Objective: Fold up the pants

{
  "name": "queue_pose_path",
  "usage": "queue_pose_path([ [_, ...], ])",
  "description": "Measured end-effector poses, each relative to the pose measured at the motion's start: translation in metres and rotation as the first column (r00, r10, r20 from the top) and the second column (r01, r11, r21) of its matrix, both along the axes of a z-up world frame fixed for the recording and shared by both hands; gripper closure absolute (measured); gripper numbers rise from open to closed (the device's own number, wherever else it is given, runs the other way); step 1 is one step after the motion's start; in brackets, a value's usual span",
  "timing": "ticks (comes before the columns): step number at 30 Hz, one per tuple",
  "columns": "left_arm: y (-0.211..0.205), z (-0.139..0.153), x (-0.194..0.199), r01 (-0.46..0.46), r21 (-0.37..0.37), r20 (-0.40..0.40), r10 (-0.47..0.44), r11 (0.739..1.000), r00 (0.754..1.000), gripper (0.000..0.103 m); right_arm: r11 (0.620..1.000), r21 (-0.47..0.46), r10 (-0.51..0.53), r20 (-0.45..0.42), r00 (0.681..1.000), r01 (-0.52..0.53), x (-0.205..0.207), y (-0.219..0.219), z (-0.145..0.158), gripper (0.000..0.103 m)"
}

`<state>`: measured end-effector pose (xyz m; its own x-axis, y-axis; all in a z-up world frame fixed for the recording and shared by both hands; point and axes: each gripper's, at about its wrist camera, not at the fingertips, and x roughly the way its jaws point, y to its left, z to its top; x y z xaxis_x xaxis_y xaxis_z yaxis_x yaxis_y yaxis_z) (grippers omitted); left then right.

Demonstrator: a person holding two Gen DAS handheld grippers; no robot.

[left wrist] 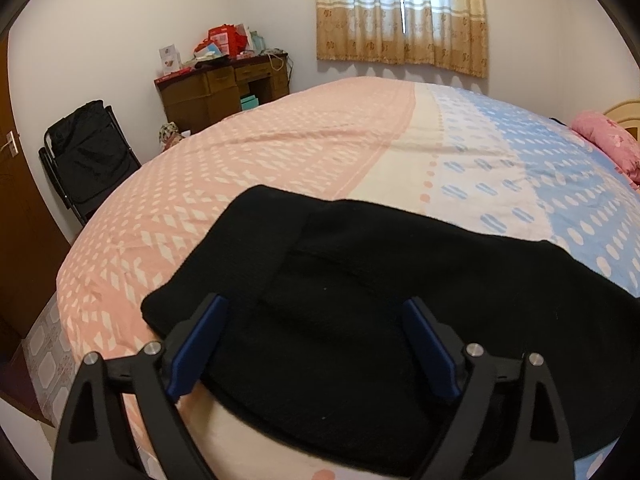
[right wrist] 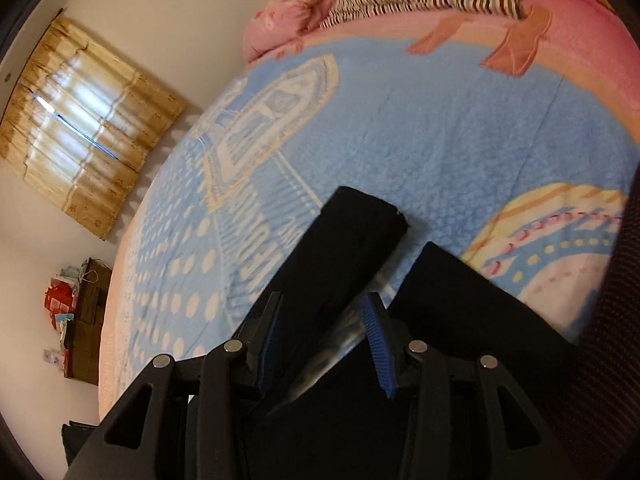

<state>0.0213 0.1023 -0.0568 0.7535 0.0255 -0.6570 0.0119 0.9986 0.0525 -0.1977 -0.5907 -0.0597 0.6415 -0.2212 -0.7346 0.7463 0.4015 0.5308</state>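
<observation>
Presently, black pants (left wrist: 360,300) are seen laid flat on a bedspread (left wrist: 248,152) patterned in pink, cream and blue. The left gripper (left wrist: 316,344) is held with its jaws spread wide, and nothing is clamped between them. The waist end of the pants is found directly between and ahead of these jaws, with dark cloth filling the whole gap; whether the blue pads (left wrist: 200,352) touch the fabric cannot be told. Beyond the left jaw a wooden desk (left wrist: 224,88) and a black folding chair (left wrist: 88,156) are noted against the wall, and curtains (left wrist: 400,12) are seen ahead.

The right gripper (right wrist: 324,336) is held with its jaws at a moderate opening. One trouser leg (right wrist: 352,236) is seen running forward out of the gap between these jaws, its hem lying ahead on the blue part of the bedspread (right wrist: 440,140). A second trouser leg (right wrist: 460,292) is found just outside the right-hand jaw, apart from the first. Whether the cloth is pinched cannot be told, as the view is blurred. A pink pillow (right wrist: 288,20) is noted well ahead.
</observation>
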Motion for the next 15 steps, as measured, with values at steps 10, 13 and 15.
queue_pose_path([
  [10, -0.004, 0.0, 0.004, -0.006, 0.016, -0.019, 0.006, 1.0, 1.0, 0.008, 0.994, -0.061, 0.099, 0.119, 0.988, -0.093, -0.008, -0.006, 0.042, 0.096],
  [13, -0.004, 0.0, 0.006, -0.003, 0.01, -0.03, 0.004, 1.0, 1.0, 0.006, 0.988, -0.084, 0.142, 0.226, 0.964, -0.126, -0.03, 0.003, 0.079, 0.096],
  [15, -0.004, 0.001, 0.007, -0.004, 0.009, -0.037, 0.004, 1.0, 0.999, 0.005, 0.986, -0.092, 0.16, 0.3, 0.941, -0.138, -0.049, 0.009, 0.101, 0.096],
])
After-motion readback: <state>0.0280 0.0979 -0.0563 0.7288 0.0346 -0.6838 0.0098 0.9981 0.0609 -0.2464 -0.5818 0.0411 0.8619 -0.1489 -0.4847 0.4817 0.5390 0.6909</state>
